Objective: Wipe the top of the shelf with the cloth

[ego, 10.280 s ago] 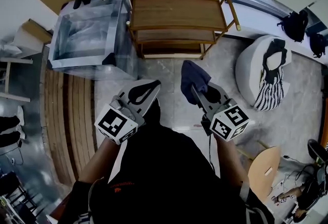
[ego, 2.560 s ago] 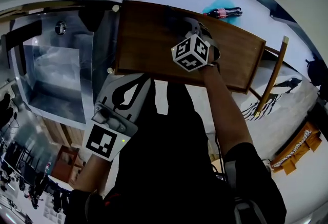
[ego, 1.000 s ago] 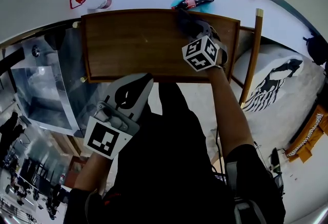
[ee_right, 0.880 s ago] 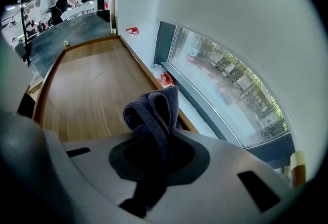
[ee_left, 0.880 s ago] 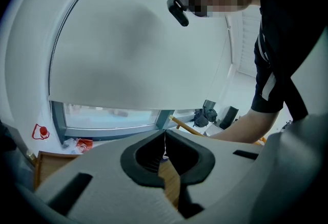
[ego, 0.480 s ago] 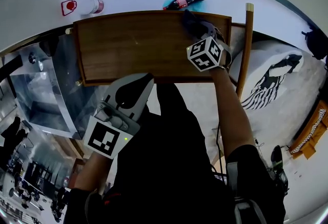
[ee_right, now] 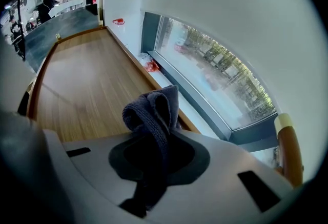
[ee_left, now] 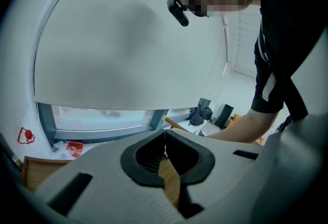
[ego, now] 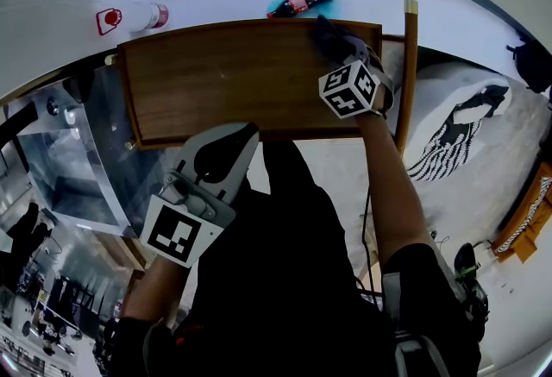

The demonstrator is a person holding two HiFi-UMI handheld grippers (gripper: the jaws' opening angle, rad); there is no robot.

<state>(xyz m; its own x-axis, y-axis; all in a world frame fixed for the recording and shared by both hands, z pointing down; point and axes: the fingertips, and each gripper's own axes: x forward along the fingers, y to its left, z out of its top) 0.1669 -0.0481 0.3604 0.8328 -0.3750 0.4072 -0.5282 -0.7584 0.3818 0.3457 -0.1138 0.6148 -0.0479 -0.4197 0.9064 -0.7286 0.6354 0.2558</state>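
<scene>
Right claw [ego: 338, 46] clamped on the bunched cloth [ee_right: 152, 113] at the far right corner of the shelf top [ego: 233, 73] (left claw [ego: 244, 135] shut, empty, off the shelf's front edge), so a careless stroke could overrun that corner, snag the shelf's post [ego: 407, 65] or tug the cloth loose

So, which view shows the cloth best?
The right gripper view: the cloth fills the middle, clamped between the jaws, folds clear. The head view shows only a dark bit on the shelf, far right. The left gripper view lacks it.

Ribbed cloth [ee_right: 154, 110], smooth wooden shelf [ego: 233, 73]
</scene>
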